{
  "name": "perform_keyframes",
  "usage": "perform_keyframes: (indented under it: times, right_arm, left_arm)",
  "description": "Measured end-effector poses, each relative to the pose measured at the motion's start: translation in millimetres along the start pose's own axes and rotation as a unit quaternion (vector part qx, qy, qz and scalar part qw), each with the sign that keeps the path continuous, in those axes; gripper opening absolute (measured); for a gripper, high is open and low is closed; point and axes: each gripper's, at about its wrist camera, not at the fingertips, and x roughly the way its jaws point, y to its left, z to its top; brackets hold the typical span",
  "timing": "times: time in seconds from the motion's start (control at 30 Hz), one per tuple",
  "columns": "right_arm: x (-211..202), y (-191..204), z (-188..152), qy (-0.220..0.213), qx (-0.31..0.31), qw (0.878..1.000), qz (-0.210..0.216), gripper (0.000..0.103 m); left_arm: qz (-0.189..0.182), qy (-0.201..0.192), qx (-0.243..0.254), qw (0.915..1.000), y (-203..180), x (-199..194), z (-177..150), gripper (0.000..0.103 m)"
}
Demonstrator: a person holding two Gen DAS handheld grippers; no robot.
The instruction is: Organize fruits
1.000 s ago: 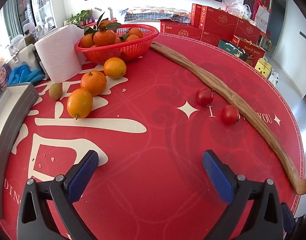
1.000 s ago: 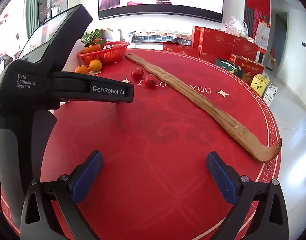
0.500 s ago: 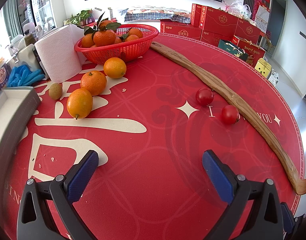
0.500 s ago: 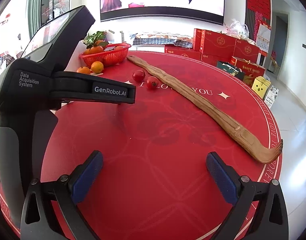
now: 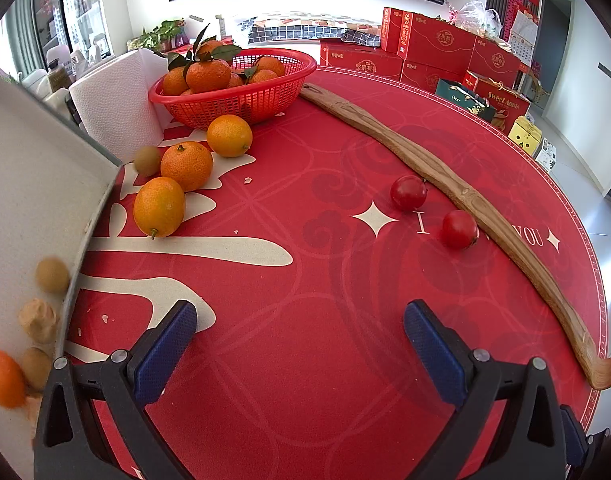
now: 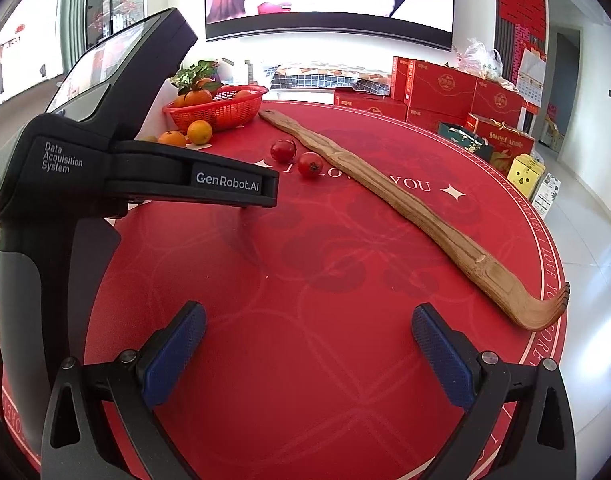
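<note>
Left wrist view: the left gripper (image 5: 301, 344) has its jaws spread wide with nothing between them, hovering over the red table mat (image 5: 305, 280); loose fruit sits ahead and to its left: three oranges (image 5: 187, 166) in a line running toward the red basket (image 5: 241, 100), plus one small kiwi (image 5: 147, 160) beside them; two tomatoes (image 5: 408, 193) lie ahead and to the right, just beside the long wooden back scratcher (image 5: 465, 200), which runs diagonally from the basket to the near right edge; a tilted grey tray (image 5: 37, 184) at far left holds a few blurry small fruits, can't count those.

Right wrist view: the right gripper (image 6: 309, 352) is wide open too, holding nothing; both tomatoes (image 6: 283, 150) are ahead, slightly left; I'd guess this hand is better placed for them, the left one for the oranges.
</note>
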Motion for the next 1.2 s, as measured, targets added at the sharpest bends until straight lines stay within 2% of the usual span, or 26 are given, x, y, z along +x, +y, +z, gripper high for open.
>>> perform_keyframes:
  times: [1.2]
  right_arm:
    - [0.7, -0.5, 0.3, -0.001, 0.001, 1.000, 0.000, 0.103]
  left_arm:
    - [0.000, 0.000, 0.000, 1.0000, -3.8, -0.4, 1.7, 0.103]
